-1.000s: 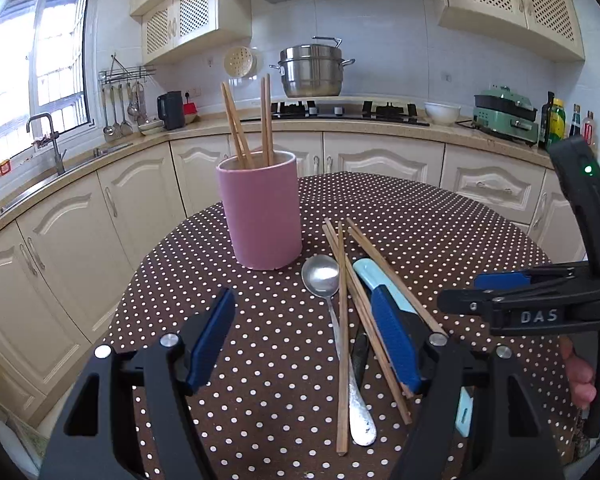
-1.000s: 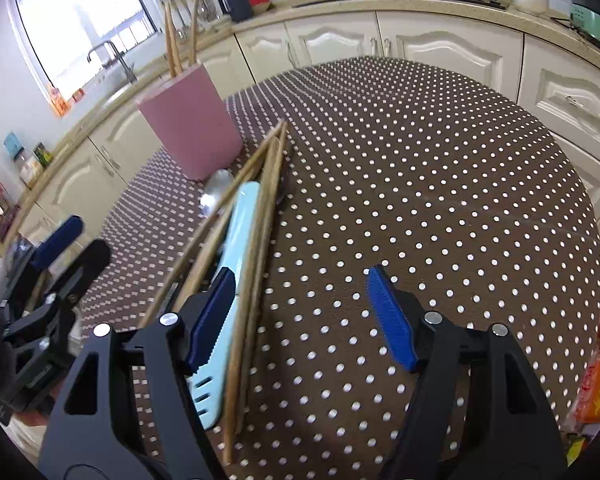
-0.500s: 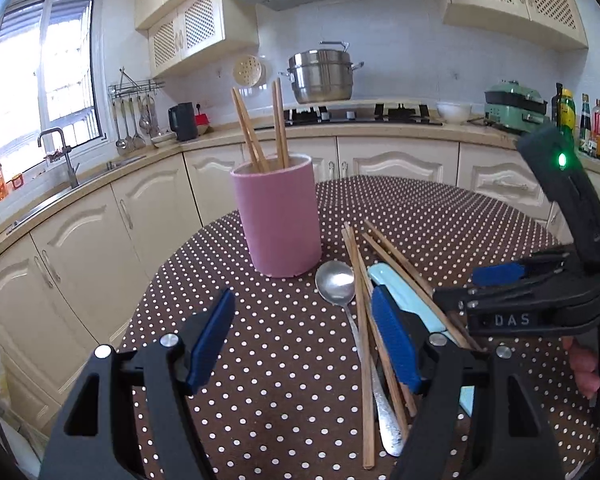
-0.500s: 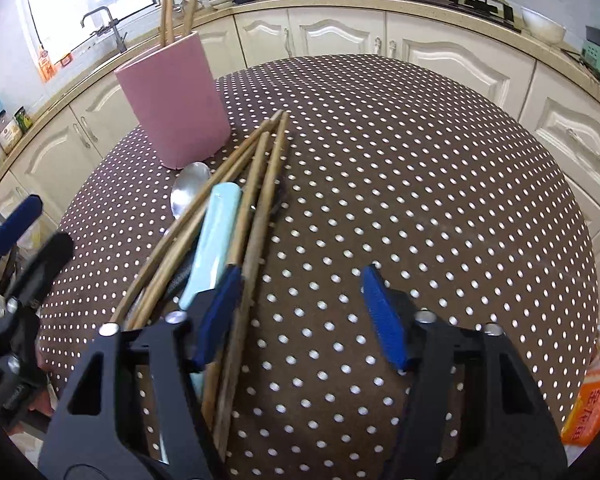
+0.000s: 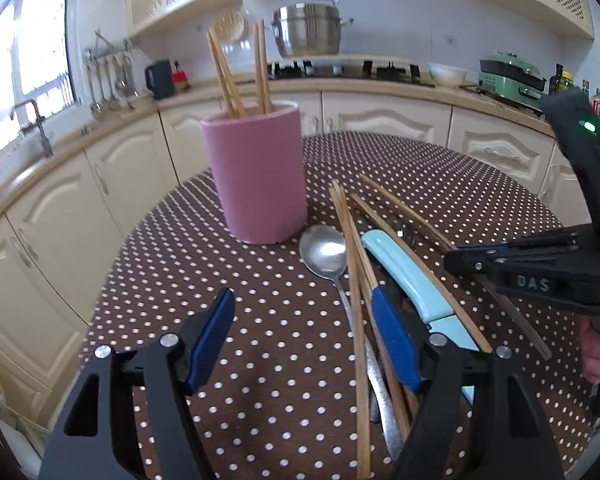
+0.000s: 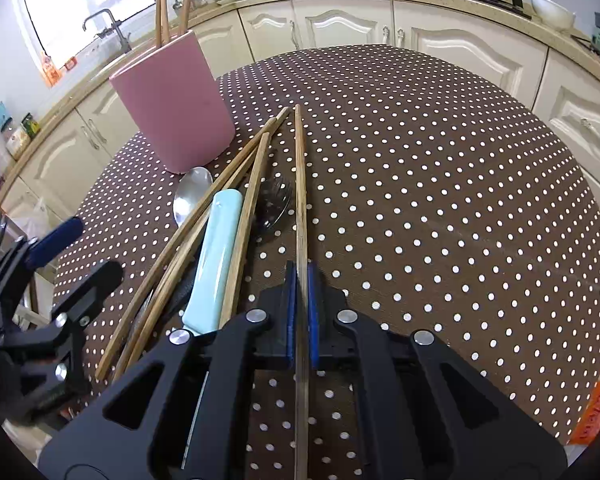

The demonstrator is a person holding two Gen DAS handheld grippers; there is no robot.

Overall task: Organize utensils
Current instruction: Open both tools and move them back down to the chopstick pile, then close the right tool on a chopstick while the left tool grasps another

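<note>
The right gripper (image 6: 300, 280) is clamped on one chopstick (image 6: 299, 184), which lies on the dotted table (image 6: 440, 200) right of the pink holder (image 6: 172, 104). The left gripper (image 5: 300, 340) is spread wide (nothing between its pads). The spoon (image 5: 326, 248), blue knife (image 5: 404, 276) and other chopsticks (image 5: 354, 264) lie beside the holder.

Both wrist views overlook the dotted table (image 5: 260, 340) closely.
</note>
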